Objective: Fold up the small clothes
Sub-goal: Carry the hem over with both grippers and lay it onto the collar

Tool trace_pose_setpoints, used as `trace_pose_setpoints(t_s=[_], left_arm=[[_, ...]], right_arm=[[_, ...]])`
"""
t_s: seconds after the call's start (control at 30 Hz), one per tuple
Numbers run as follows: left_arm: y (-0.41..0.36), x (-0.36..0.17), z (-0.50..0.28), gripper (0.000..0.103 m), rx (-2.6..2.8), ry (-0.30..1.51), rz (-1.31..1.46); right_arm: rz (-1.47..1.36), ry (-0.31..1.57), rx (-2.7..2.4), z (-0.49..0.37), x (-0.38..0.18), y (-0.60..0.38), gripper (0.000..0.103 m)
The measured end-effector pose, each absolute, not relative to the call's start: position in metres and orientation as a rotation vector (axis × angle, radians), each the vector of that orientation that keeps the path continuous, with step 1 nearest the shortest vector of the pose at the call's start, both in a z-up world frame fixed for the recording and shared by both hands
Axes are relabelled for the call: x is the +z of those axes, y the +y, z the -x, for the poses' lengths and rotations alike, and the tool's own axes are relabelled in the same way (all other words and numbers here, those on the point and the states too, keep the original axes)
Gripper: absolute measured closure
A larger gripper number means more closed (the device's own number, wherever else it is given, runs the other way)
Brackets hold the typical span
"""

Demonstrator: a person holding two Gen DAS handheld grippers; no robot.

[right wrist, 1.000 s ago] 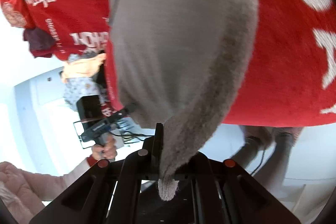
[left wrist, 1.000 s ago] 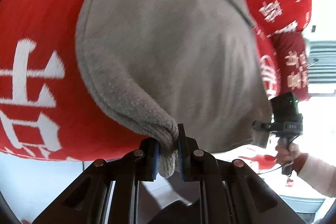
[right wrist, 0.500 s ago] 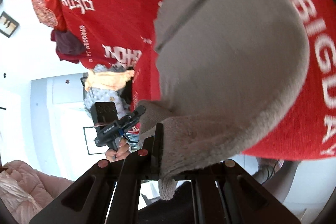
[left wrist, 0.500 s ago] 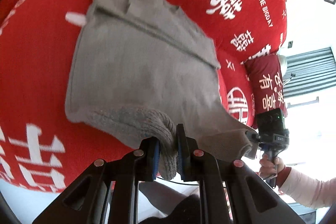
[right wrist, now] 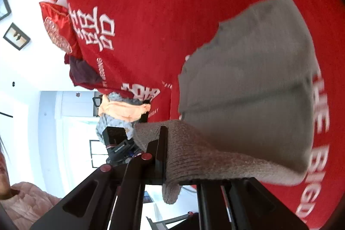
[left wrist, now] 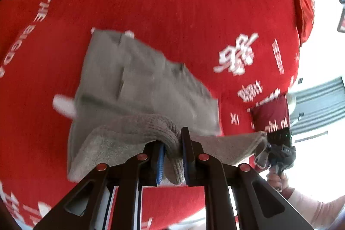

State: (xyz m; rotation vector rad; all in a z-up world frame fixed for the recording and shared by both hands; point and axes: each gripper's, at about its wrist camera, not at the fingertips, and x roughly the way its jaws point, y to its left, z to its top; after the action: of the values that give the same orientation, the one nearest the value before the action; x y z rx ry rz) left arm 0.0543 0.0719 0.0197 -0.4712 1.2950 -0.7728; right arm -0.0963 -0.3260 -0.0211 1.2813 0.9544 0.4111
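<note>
Plainly, grey knit garment (left wrist: 138,83) drapes over red blanket (left wrist: 172,3).

A red blanket (left wrist: 172,3) with white printed characters and lettering fills the ground ahead of and around both tongs. In the left view a dark red pillow (left wrist: 271,115) with white characters lies to the right of the tongs, at the blanket's edge. In the right view a shiny red cushion (right wrist: 57,29) sits far up to the left, a maroon cloth (right wrist: 83,73) just below it. Lower, left of the tongs, lie an orange cloth (right wrist: 123,110) and a blue-grey patterned cloth (right wrist: 114,124). A framed picture (right wrist: 16,39) hangs on the white wall at far left.
</note>
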Motion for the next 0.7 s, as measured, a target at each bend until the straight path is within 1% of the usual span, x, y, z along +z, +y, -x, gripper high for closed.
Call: trace_pose_setpoints(t_s=[0.13,0.23,0.37,0.53,0.7], left_arm=[[0.042,0.008,-0.1,0.088,-0.729,1.283,0.478],[0.018,-0.014,-0.129,0.088,-0.691,1.304,0.466],[-0.006,-0.05,-0.164,0.088,-0.627,1.335,0.443],[-0.015,-0.086,-0.187,0.088,-0.546,1.375,0.425],[-0.022,-0.1,-0.191,0.088,-0.516,1.412,0.357]], right_arm=[[-1.294,0.977,0.387,0.047,-0.041,-0.361,0.097],[-1.318,0.997,0.353,0.014,-0.066,-0.384,0.097],[-1.314,1.069,0.308,-0.018,-0.105,-0.402,0.097],[-1.326,1.149,0.261,-0.04,-0.154,-0.412,0.097],[-1.342,1.204,0.226,-0.048,-0.179,-0.408,0.096]])
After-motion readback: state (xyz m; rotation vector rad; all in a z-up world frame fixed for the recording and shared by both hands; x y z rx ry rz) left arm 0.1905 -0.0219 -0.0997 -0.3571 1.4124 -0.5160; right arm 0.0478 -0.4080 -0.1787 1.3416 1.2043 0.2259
